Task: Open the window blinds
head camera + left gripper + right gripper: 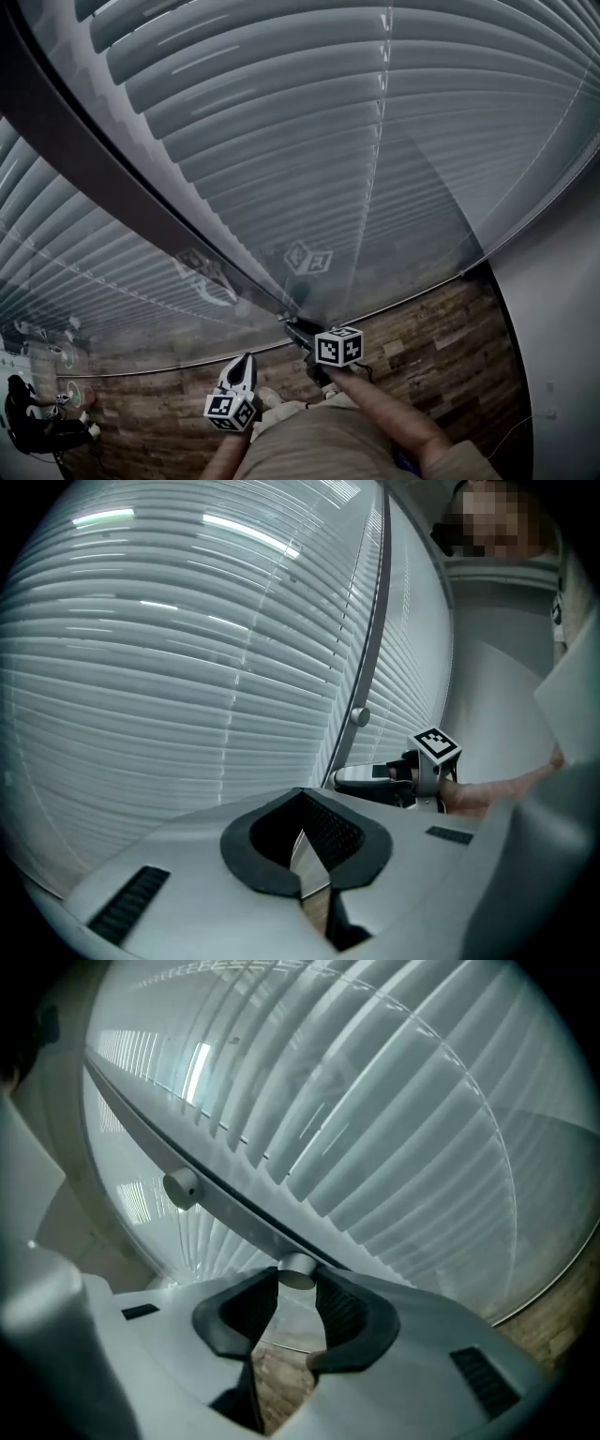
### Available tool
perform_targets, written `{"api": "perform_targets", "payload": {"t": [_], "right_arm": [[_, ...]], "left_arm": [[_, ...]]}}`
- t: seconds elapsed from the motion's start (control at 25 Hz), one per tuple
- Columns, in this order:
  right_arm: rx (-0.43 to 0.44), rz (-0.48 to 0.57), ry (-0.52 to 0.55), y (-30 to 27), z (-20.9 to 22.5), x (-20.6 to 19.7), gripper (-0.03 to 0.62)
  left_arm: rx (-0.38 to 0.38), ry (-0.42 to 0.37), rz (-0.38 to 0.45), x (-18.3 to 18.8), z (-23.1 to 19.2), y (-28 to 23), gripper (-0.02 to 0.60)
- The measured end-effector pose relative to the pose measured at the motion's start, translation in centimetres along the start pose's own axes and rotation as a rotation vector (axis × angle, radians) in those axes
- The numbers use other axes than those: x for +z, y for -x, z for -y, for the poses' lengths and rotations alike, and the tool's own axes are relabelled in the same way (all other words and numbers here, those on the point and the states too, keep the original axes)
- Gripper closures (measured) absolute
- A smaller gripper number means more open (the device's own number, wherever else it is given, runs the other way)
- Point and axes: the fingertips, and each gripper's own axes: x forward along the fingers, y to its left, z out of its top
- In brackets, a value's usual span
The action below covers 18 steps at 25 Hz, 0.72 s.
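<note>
Closed white slat blinds (328,141) hang behind glass on both sides of a dark frame bar (141,206). In the right gripper view a small round metal knob (298,1271) on that bar (216,1194) sits between the pads of my right gripper (298,1283), which presses on it from both sides. A second knob (181,1186) sits higher on the bar. In the head view my right gripper (292,326) meets the bar's lower end. My left gripper (244,364) hangs lower left, short of the glass. Its tips (300,794) are together with nothing between them. It faces the blinds (187,667) and sees my right gripper (361,778).
Wood-pattern floor (441,328) runs below the window. A pale wall (562,328) stands at the right. The glass reflects a marker cube (309,260). A dark seated figure (28,417) is at the far lower left.
</note>
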Motion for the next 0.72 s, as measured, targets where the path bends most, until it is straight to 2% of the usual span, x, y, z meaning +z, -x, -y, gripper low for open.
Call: {"api": "perform_targets", "payload": {"t": [0.04,0.08,0.12,0.2,0.28,0.32,0.36,0.44,0.52,0.6,0.64,0.72], "right_arm": [[-0.039,-0.004,0.045,0.0,0.0,0.0,0.462],[-0.108,-0.026,0.143,0.0,0.0,0.0,0.464],[-0.204,-0.067,0.288,-0.1,0.1,0.0,0.464],[-0.414,-0.172,0.644,-0.2,-0.1,0.1,0.464],[-0.58,-0.249,0.941,-0.2,0.0,-0.1,0.464],[-0.628,-0.267,1.027,-0.2,0.2,-0.2,0.467],[-0.643,-0.273,1.062,-0.2,0.5,-0.3,0.47],[-0.6,-0.26,1.021,-0.3,0.5,-0.4,0.47],[-0.494,-0.207,0.892,-0.3,0.0,-0.4,0.467],[-0.353,-0.087,0.674,0.3,-1.1,0.4,0.45],[-0.293,-0.03,0.542,0.8,-1.3,0.7,0.42],[-0.203,0.023,0.289,1.4,-1.0,0.8,0.365]], "left_arm": [[0.001,-0.001,0.004,0.2,-0.1,0.0,0.569],[0.001,-0.002,0.007,0.4,-0.2,-0.1,0.569],[0.001,-0.003,0.009,0.5,-0.3,-0.1,0.569],[-0.001,-0.004,0.011,0.5,-0.5,-0.2,0.569],[-0.004,-0.005,0.01,0.6,-0.5,-0.3,0.569],[-0.008,-0.007,0.009,0.7,-0.4,-0.4,0.569],[-0.014,-0.009,0.009,0.7,-0.3,-0.5,0.569],[-0.025,-0.014,0.005,0.8,-0.2,-0.6,0.569],[-0.032,-0.016,0.0,0.7,-0.3,-0.6,0.569],[-0.039,-0.018,-0.002,0.7,-0.4,-0.7,0.569],[-0.042,-0.019,-0.002,0.7,-0.4,-0.7,0.569],[-0.043,-0.017,-0.004,0.8,-0.6,-0.5,0.569]]}}
